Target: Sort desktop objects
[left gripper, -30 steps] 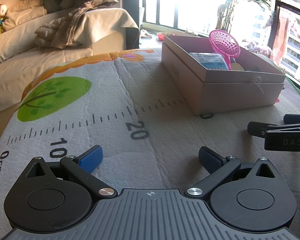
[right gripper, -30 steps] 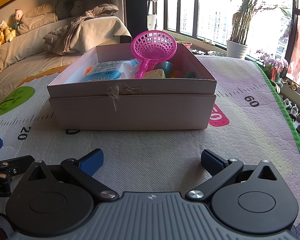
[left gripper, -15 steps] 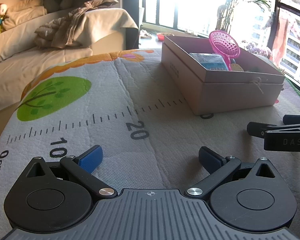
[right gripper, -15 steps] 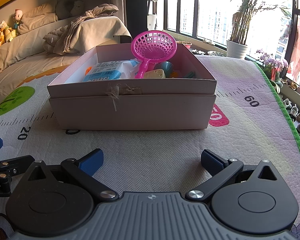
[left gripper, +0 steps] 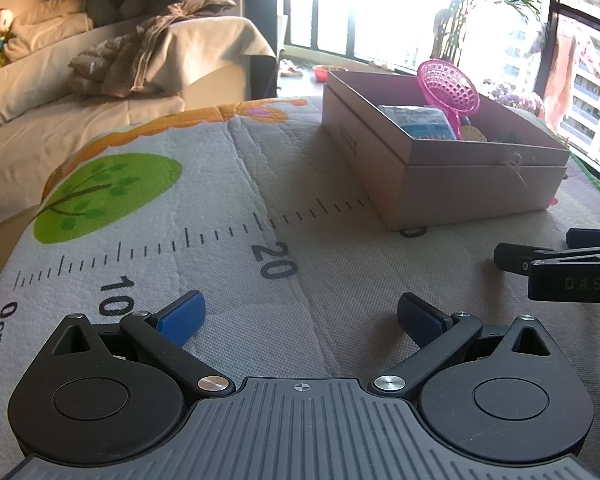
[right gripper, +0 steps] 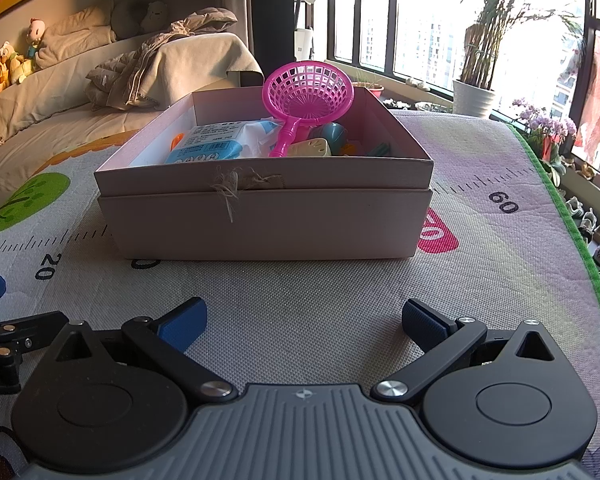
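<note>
Two tongs low over the mat, nothing gripped. Pink box ahead of my right tongs, ahead-right of my left tongs; both spread wide. Inside: blue-and-white packet, pink strainer leaning up, small toys behind.

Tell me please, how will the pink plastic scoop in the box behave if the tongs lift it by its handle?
The pink scoop is open lattice plastic, so probably very light and fairly stiff. Its handle looks thin, round and glossy, so it may slip or twist between the pads. The wide basket stands above the box rim, so it could swing downward once lifted.
</note>
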### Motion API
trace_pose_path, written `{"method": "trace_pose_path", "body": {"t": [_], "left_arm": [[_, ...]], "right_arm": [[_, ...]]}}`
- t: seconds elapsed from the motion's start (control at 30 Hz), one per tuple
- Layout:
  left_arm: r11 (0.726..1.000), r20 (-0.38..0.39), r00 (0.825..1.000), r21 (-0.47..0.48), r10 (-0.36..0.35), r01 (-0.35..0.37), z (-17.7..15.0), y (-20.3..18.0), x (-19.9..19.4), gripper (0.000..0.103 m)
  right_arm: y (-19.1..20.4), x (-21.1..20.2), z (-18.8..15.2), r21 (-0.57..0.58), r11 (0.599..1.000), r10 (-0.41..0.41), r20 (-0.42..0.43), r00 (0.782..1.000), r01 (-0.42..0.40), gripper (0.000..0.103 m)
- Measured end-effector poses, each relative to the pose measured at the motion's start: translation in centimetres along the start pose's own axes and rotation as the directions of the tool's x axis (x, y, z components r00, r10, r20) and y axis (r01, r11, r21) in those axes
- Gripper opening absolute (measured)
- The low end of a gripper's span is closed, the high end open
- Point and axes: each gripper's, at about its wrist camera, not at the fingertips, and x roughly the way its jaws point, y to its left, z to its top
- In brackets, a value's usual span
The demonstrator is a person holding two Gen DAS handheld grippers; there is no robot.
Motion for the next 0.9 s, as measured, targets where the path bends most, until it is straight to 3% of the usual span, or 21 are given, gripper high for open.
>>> {"method": "trace_pose_path", "body": {"t": [0.9], "left_arm": [[1.000,0.002,1.000,0.001,-0.003,0.003,0.04,-0.04,0.07,0.103]], "right_arm": [[-0.01,-0.02,-0.01,0.001,1.000,0.001,0.000,1.000,-0.001,0.103]]}}
